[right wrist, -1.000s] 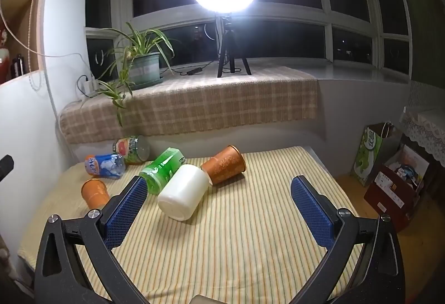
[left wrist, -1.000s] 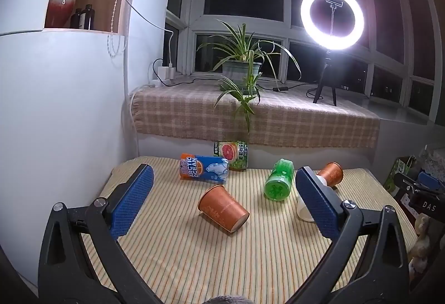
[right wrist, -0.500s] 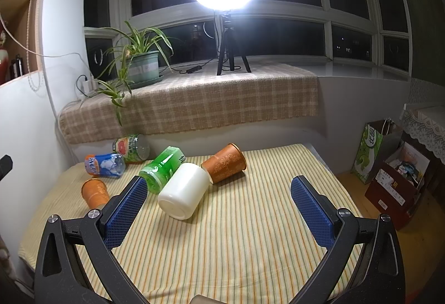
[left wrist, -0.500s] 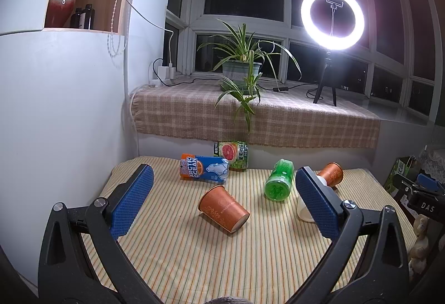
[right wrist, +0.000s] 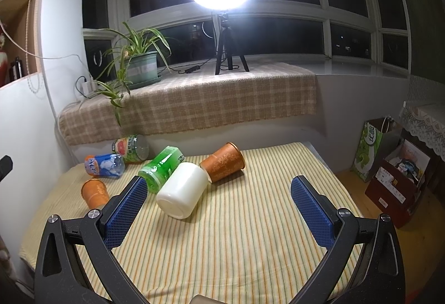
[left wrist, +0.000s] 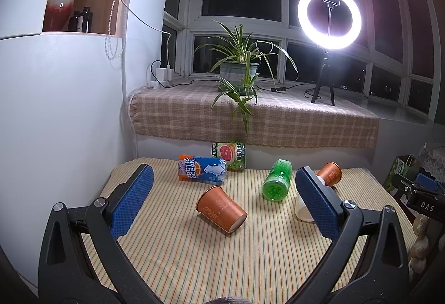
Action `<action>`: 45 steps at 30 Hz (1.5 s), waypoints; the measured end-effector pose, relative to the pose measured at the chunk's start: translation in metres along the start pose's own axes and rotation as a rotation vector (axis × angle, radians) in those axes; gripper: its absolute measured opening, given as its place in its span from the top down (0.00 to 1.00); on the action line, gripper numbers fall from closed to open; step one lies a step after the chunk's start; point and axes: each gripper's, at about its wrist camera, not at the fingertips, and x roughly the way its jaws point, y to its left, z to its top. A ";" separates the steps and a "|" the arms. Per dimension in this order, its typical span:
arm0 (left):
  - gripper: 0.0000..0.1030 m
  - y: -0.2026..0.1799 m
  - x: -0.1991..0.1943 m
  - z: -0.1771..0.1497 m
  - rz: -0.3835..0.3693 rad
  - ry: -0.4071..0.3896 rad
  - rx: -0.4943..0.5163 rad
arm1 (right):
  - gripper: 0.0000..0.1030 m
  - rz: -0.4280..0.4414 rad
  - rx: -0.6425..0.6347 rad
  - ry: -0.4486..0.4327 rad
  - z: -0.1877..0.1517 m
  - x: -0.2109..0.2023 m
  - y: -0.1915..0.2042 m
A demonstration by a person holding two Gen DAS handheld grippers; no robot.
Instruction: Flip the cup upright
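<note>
Several cups lie on their sides on a striped tablecloth. An orange paper cup lies ahead of my open, empty left gripper; it also shows at the left in the right wrist view. A white cup lies ahead and left of my open, empty right gripper, partly hidden behind the right finger in the left wrist view. A second orange cup lies behind the white cup and also shows in the left wrist view.
A green bottle, a blue Arctic Ocean bottle and a grapefruit-label bottle lie on the table near the back. A checked-cloth sill behind holds a plant and ring light. A green bag and boxes stand on the floor at right.
</note>
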 end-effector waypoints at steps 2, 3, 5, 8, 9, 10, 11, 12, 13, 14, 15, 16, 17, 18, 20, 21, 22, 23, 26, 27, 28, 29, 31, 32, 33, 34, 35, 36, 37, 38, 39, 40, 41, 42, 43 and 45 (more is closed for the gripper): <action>0.00 0.000 0.000 0.000 0.000 0.000 0.000 | 0.01 0.003 0.002 0.005 0.001 0.000 0.000; 0.00 0.000 0.000 0.000 0.000 -0.001 0.000 | 0.01 0.002 0.002 0.005 0.000 0.000 0.000; 0.00 0.000 0.000 0.000 0.000 -0.001 0.000 | 0.01 0.002 0.002 0.006 0.001 0.001 0.000; 0.00 -0.001 0.000 0.000 0.001 0.000 0.000 | 0.01 0.002 0.002 0.006 0.001 0.001 0.000; 0.00 -0.001 0.000 0.000 0.001 0.000 0.000 | 0.01 0.003 0.001 0.007 0.001 0.001 0.000; 0.00 -0.001 0.000 0.000 0.001 0.000 0.000 | 0.01 0.002 0.000 0.007 0.001 0.002 0.001; 0.00 0.000 0.000 0.000 0.000 0.000 0.001 | 0.01 0.003 0.000 0.008 0.001 0.002 0.001; 0.00 -0.001 0.000 0.001 0.000 0.001 0.001 | 0.01 0.003 -0.001 0.008 0.001 0.003 0.001; 0.00 -0.001 0.000 0.001 0.000 0.000 0.001 | 0.01 0.003 -0.001 0.009 0.001 0.003 0.002; 0.00 -0.002 0.000 0.001 0.000 0.000 0.001 | 0.01 0.004 -0.002 0.010 0.001 0.003 0.003; 0.00 -0.001 0.000 0.001 -0.001 0.000 0.001 | 0.01 0.005 -0.003 0.010 0.001 0.003 0.003; 0.00 -0.001 0.000 0.001 0.000 0.000 0.001 | 0.01 0.005 -0.003 0.010 0.000 0.003 0.004; 0.00 -0.002 0.000 0.001 0.001 -0.002 0.001 | 0.01 0.006 -0.004 0.009 0.001 0.004 0.004; 0.00 -0.002 0.000 0.001 0.000 -0.001 0.001 | 0.00 0.006 -0.005 0.009 0.000 0.004 0.005; 0.00 -0.003 -0.001 0.002 0.000 -0.002 0.001 | 0.01 0.007 -0.008 0.009 0.000 0.004 0.006; 0.00 -0.003 -0.001 0.002 0.001 -0.001 0.002 | 0.01 0.008 -0.009 0.009 0.000 0.004 0.007; 0.00 -0.003 -0.001 0.002 0.000 -0.001 0.002 | 0.01 0.008 -0.008 0.009 0.000 0.004 0.007; 0.00 -0.002 -0.001 0.002 0.000 -0.001 0.002 | 0.01 0.008 -0.008 0.009 0.000 0.004 0.007; 0.00 -0.002 -0.001 0.002 0.000 -0.001 0.003 | 0.01 0.009 -0.010 0.010 0.000 0.003 0.008; 0.00 -0.002 -0.001 0.002 0.000 -0.001 0.002 | 0.01 0.010 -0.009 0.011 0.000 0.003 0.008; 0.00 -0.002 -0.001 0.002 0.000 -0.001 0.002 | 0.01 0.011 -0.008 0.011 0.000 0.004 0.008; 0.00 -0.002 -0.001 0.002 0.000 -0.001 0.002 | 0.01 0.013 -0.008 0.012 0.000 0.004 0.008; 0.00 -0.002 -0.001 0.002 0.001 -0.001 0.001 | 0.01 0.015 -0.009 0.014 0.000 0.004 0.010; 0.00 -0.002 -0.001 0.002 0.001 -0.001 0.002 | 0.01 0.017 -0.010 0.014 -0.001 0.004 0.010; 0.00 -0.002 -0.001 0.002 0.001 -0.001 0.001 | 0.01 0.018 -0.010 0.015 -0.001 0.004 0.010; 0.00 -0.002 -0.001 0.002 0.000 -0.001 0.002 | 0.01 0.019 -0.010 0.017 -0.001 0.004 0.011; 0.00 -0.003 -0.001 0.002 0.001 0.000 0.002 | 0.01 0.020 -0.010 0.019 -0.001 0.004 0.011; 0.00 -0.002 -0.001 0.002 0.000 0.000 0.003 | 0.01 0.021 -0.010 0.019 -0.001 0.004 0.011; 0.00 -0.003 -0.001 0.002 0.001 0.000 0.003 | 0.01 0.022 -0.009 0.021 0.000 0.005 0.011; 0.00 -0.003 -0.001 0.002 0.001 0.001 0.002 | 0.01 0.024 -0.009 0.022 0.000 0.006 0.011; 0.00 -0.003 -0.001 0.002 -0.001 0.001 0.001 | 0.01 0.025 -0.009 0.025 0.000 0.007 0.011; 0.00 -0.003 -0.001 0.002 0.000 0.001 0.002 | 0.01 0.026 -0.008 0.027 0.001 0.007 0.011; 0.00 -0.003 -0.001 0.002 0.001 0.000 0.003 | 0.01 0.028 -0.008 0.029 0.001 0.008 0.011; 0.00 -0.002 -0.001 0.001 0.000 0.001 0.002 | 0.01 0.030 -0.007 0.032 0.000 0.008 0.011; 0.00 -0.002 -0.001 0.001 0.000 0.001 0.002 | 0.01 0.032 -0.007 0.035 0.001 0.010 0.011; 0.00 -0.001 0.000 0.000 0.002 0.008 0.001 | 0.01 0.037 -0.007 0.043 0.001 0.013 0.013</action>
